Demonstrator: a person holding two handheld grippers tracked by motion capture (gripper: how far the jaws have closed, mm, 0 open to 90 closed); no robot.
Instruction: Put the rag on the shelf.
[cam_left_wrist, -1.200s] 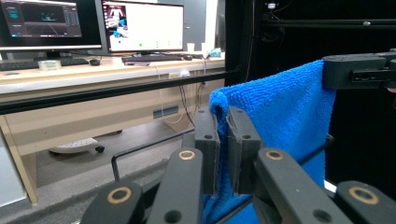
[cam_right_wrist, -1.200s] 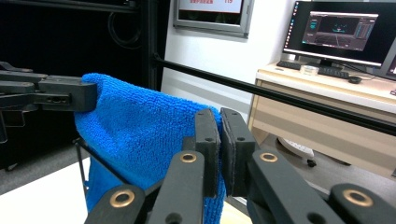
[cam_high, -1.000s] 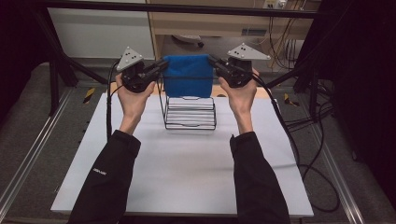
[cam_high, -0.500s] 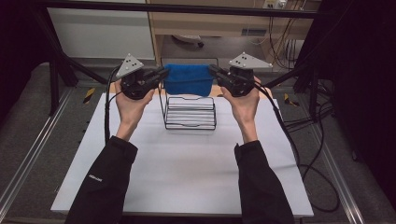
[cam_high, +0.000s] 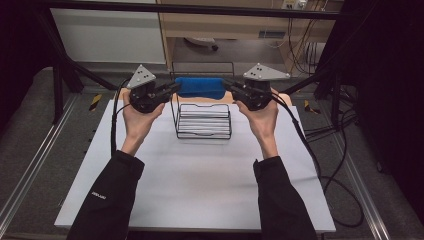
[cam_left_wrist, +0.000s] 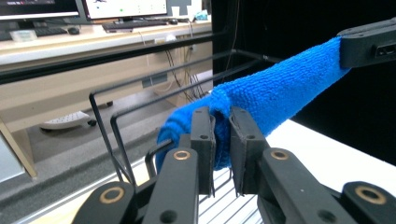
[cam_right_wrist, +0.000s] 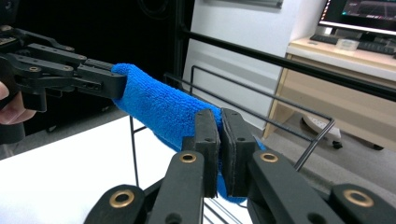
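A blue towel (cam_high: 200, 86) stretches in a narrow band between my two grippers, over the far rim of a black wire rack (cam_high: 202, 120) on the white table top. My left gripper (cam_high: 175, 88) is shut on the towel's left end and my right gripper (cam_high: 226, 84) on its right end. In the left gripper view the jaws (cam_left_wrist: 222, 135) pinch a fold of the towel (cam_left_wrist: 280, 93), which runs up to the other gripper (cam_left_wrist: 369, 44). The right gripper view has its jaws (cam_right_wrist: 219, 140) pinching the towel (cam_right_wrist: 159, 105) above the rack's wires (cam_right_wrist: 261, 93).
The white board (cam_high: 200, 190) spreads toward the person in front of the rack. Cables (cam_high: 330, 165) trail off its right side. Metal rails run along both sides, a dark frame bar (cam_high: 200, 9) crosses above, and a wooden shelf unit (cam_high: 225, 25) stands behind.
The towel's visible blue area has shrunk from a tall hanging sheet to a narrow band. Both hands have shifted slightly away from the person, still holding its ends.
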